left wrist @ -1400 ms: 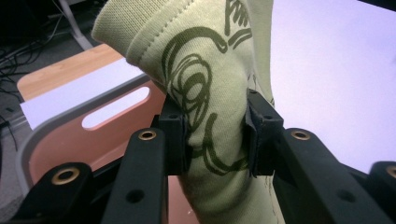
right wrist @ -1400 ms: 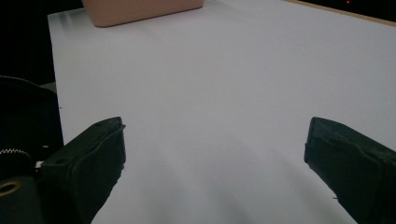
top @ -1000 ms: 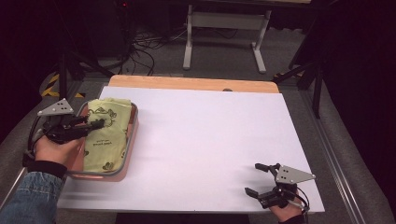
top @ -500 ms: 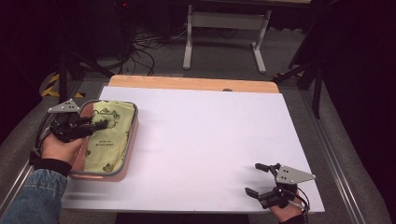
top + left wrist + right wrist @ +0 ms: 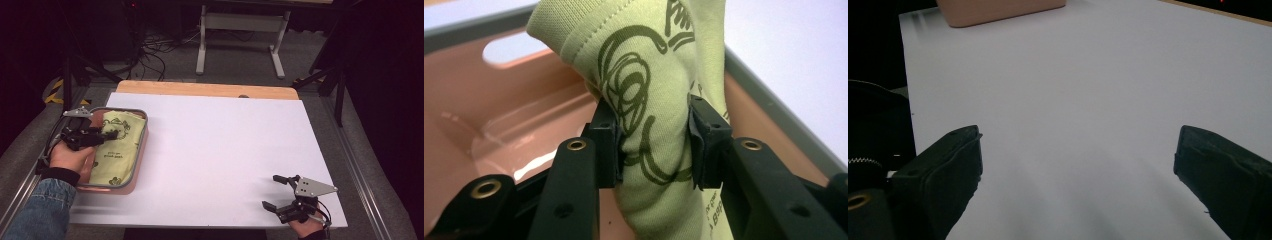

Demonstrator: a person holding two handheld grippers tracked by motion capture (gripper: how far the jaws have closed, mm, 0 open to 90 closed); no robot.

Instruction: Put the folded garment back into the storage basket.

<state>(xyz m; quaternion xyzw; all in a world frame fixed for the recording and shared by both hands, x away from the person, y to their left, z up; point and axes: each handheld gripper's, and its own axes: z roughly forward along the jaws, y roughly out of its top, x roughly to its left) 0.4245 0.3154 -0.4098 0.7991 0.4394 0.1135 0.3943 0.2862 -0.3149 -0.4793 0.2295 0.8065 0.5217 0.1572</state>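
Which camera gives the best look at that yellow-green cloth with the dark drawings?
The left gripper view: the cloth is bunched close up between the left gripper pads. The high view shows it small, lying in the tray. The right gripper view catches just the tray's corner.

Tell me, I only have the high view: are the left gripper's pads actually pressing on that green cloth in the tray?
Observer: Yes. In the left gripper view both pads pinch a bunched fold of the green printed cloth.
Operator: Is that fold lying flat?
Observer: No, it stands raised above the pink tray floor.
Operator: And the right gripper?
Observer: Its view shows the jaws wide apart over the bare white tabletop, nothing between them; the right gripper sits at the near right corner.
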